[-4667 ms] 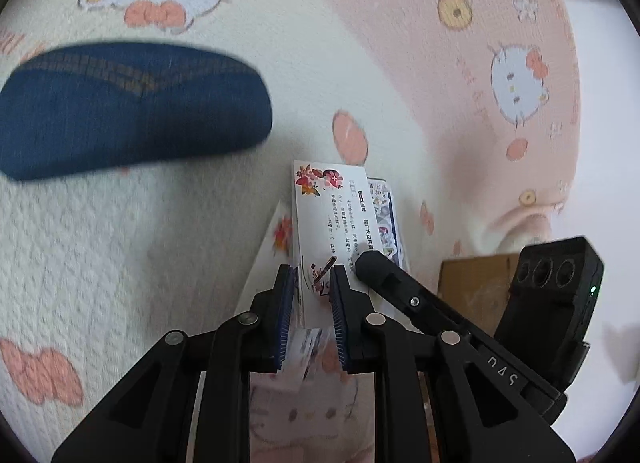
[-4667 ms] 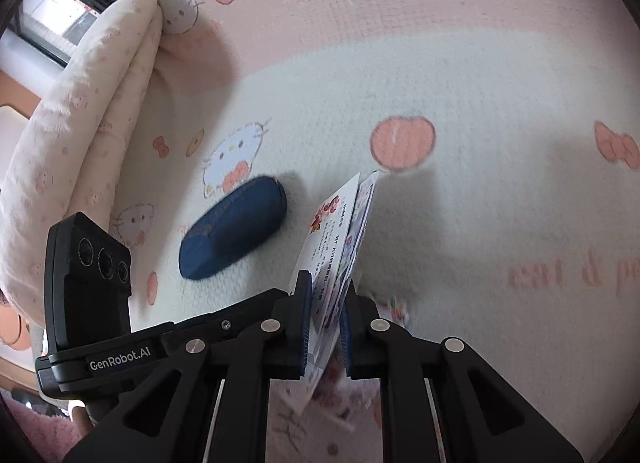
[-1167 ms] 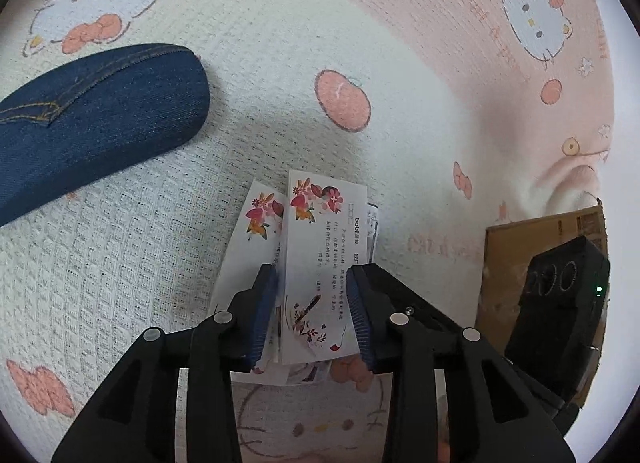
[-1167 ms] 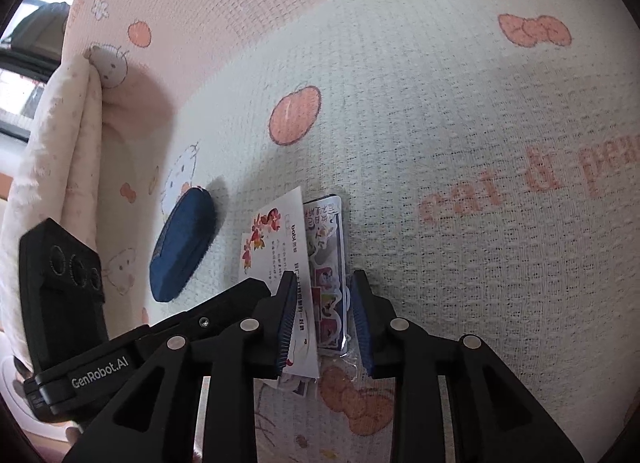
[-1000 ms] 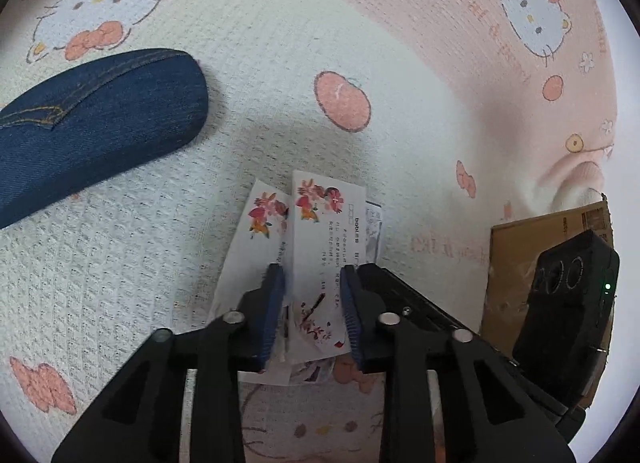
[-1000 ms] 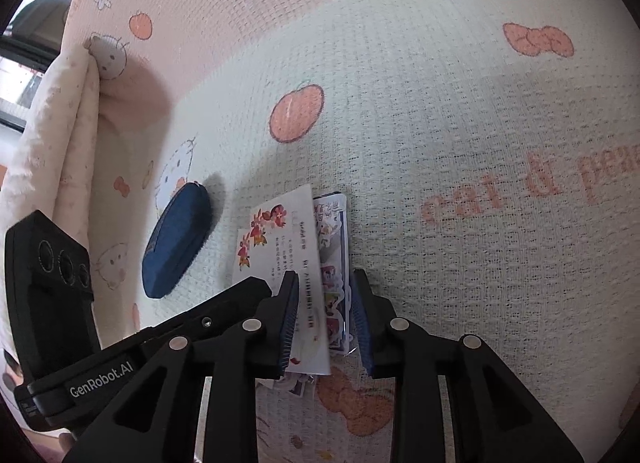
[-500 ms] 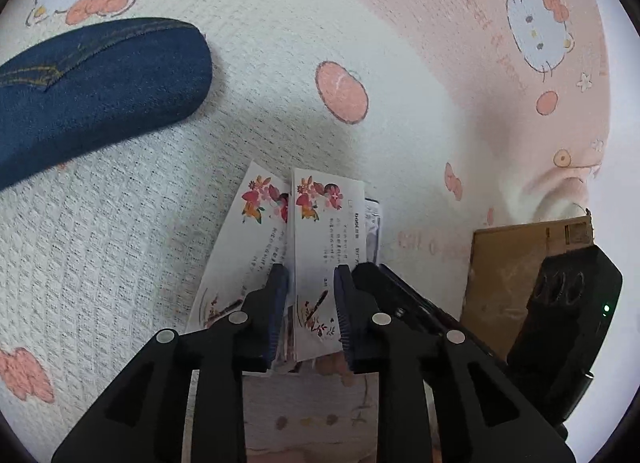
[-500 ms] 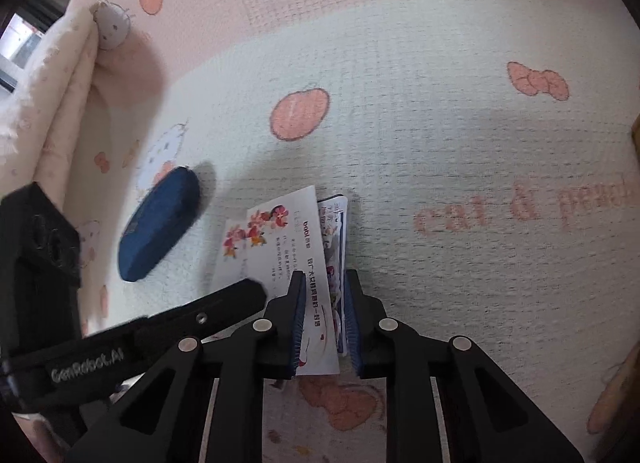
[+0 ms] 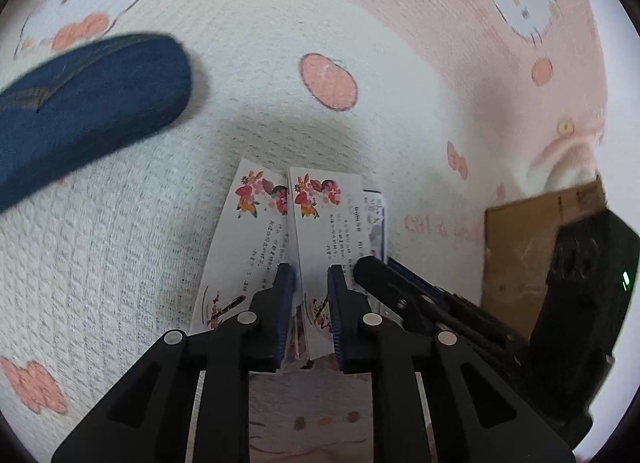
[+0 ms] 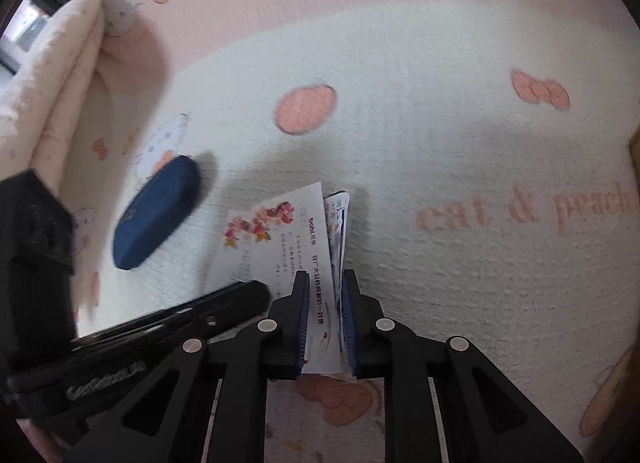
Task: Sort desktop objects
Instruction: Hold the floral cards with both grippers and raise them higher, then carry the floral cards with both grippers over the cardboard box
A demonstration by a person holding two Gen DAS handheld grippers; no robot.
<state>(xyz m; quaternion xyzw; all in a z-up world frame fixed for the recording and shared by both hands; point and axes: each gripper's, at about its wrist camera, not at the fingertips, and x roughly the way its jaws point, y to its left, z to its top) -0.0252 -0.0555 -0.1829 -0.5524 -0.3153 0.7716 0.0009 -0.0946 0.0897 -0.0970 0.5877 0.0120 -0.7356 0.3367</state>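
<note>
Both grippers, left (image 9: pixel 310 283) & right (image 10: pixel 324 295), jaws just closing, pinch floral cards (image 9: pixel 326 223) near denim case (image 9: pixel 80 111) on blanket (image 9: pixel 400 95).

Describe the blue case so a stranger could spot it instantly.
On the cream and pink cartoon-cat blanket, look left of the flowered cards. The blue case lies there alone: a rounded oblong in dark denim, the only dark, padded thing beside flat white paper.

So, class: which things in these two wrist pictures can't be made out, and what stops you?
- Card text: too small, blurred, left wrist view.
- Sticker sheet: mostly covered by cards, right wrist view.
- Cardboard box: hidden behind the other hand-held gripper's body.
- Denim case: cut off by frame edge, motion-blurred.
</note>
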